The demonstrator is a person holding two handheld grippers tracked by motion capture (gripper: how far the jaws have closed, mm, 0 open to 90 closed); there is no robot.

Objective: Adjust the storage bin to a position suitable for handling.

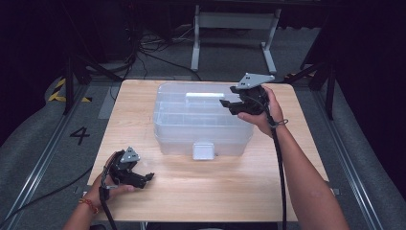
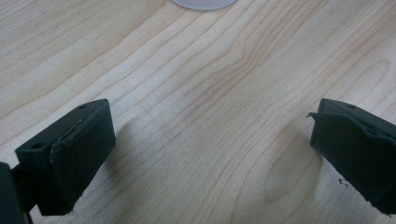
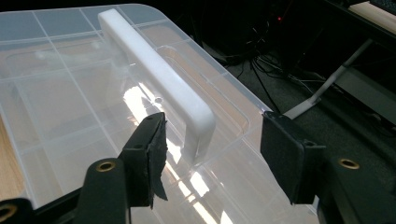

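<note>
White handle (image 3: 159, 79) between half-open jaws of raised right gripper (image 3: 210, 144), nothing gripped.

Black numeral "4" (image 1: 79, 135) on grey floor (image 1: 28, 143), left of table (image 1: 210, 191).

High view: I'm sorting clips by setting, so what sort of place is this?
Probably a lab or recording studio: a wooden table on grey carpet, dark surroundings, loose cables and hazard tape on the floor.
</note>
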